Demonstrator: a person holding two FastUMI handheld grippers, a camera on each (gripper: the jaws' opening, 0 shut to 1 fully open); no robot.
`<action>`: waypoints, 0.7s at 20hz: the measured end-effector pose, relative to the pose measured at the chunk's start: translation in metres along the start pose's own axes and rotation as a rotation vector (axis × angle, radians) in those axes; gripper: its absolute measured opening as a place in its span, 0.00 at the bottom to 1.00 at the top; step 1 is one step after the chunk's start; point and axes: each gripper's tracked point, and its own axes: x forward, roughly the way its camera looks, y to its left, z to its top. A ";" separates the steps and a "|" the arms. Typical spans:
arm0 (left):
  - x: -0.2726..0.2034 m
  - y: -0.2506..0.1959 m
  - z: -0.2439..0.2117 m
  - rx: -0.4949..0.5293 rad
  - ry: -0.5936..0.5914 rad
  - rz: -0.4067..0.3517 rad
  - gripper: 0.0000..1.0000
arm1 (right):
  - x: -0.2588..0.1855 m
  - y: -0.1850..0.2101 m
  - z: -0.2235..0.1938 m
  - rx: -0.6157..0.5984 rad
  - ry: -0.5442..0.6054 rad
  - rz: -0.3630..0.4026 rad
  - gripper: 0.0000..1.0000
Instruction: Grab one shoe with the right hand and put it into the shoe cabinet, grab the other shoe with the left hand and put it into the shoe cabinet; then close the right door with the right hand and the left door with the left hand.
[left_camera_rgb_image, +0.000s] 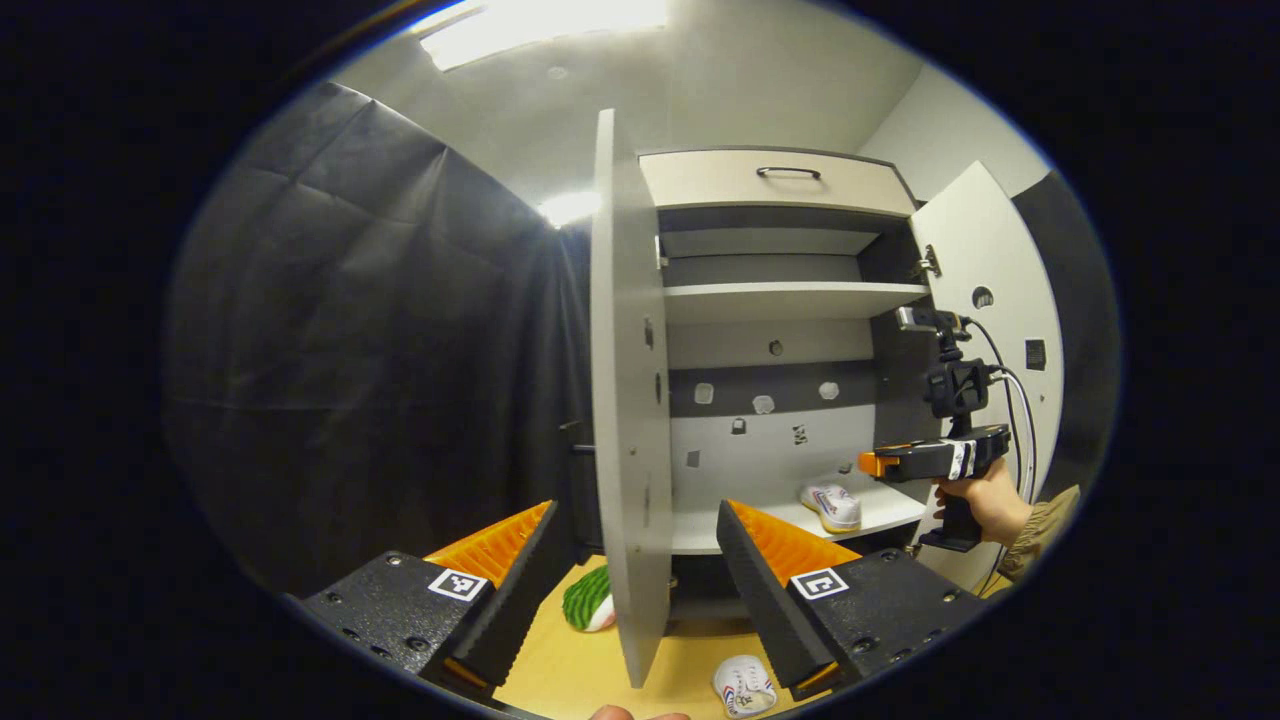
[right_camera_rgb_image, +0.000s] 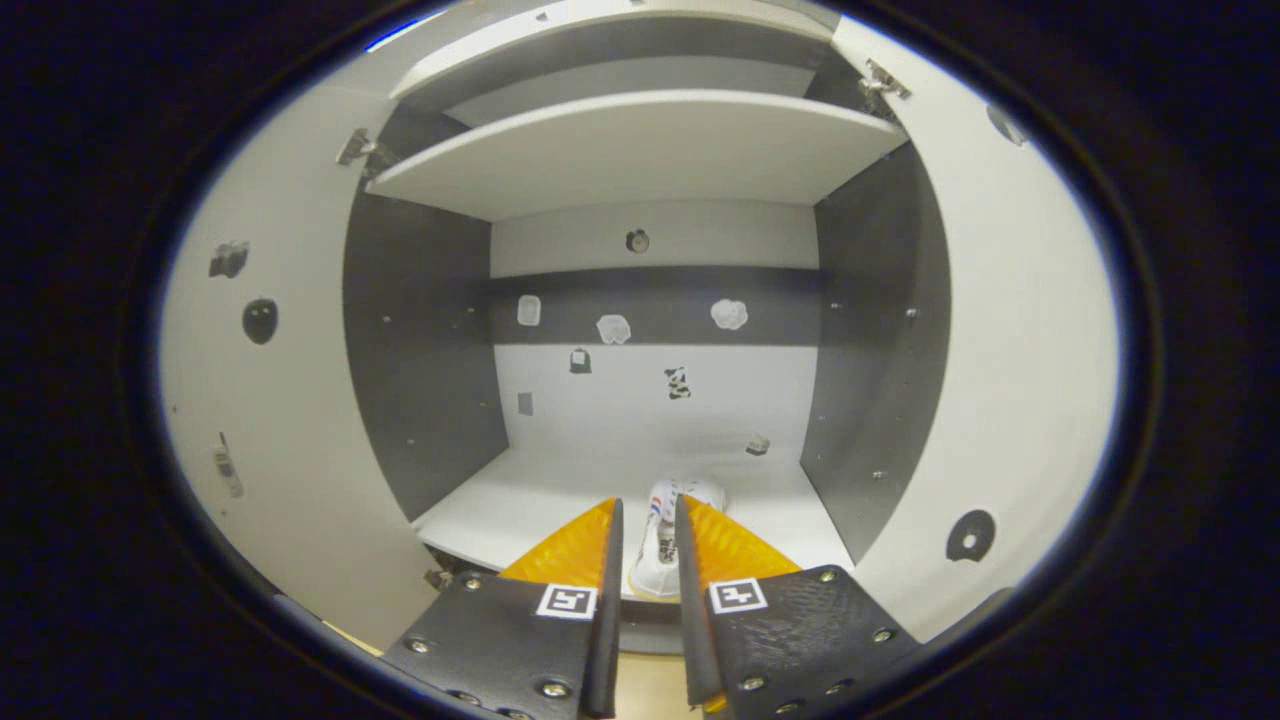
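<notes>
One white shoe (left_camera_rgb_image: 832, 505) lies on the lower shelf of the shoe cabinet (left_camera_rgb_image: 790, 300). In the right gripper view that shoe (right_camera_rgb_image: 665, 545) rests on the shelf just beyond my right gripper (right_camera_rgb_image: 648, 500), whose fingers stand a narrow gap apart and hold nothing. A hand holds the right gripper (left_camera_rgb_image: 866, 463) slightly above and right of the shoe. The other white shoe (left_camera_rgb_image: 745, 685) sits on the wooden floor below the cabinet front. My left gripper (left_camera_rgb_image: 635, 505) is open wide, and the left door's (left_camera_rgb_image: 625, 400) edge stands beyond the gap between its fingers.
Both doors stand open: the right door (left_camera_rgb_image: 985, 260) swings out past the hand, and in the right gripper view the left door (right_camera_rgb_image: 270, 420) and right door (right_camera_rgb_image: 1020, 350) flank the cabinet (right_camera_rgb_image: 640, 150). A green striped object (left_camera_rgb_image: 588, 600) lies on the floor left of the door.
</notes>
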 end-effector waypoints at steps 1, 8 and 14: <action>0.006 -0.013 -0.002 -0.007 -0.001 -0.034 0.95 | -0.012 0.000 0.006 0.001 -0.019 0.003 0.27; 0.033 -0.079 -0.060 -0.062 0.080 -0.229 0.95 | -0.090 -0.009 0.037 0.007 -0.125 -0.013 0.36; 0.059 -0.120 -0.180 -0.044 0.291 -0.333 0.96 | -0.142 -0.021 0.063 0.019 -0.223 -0.044 0.55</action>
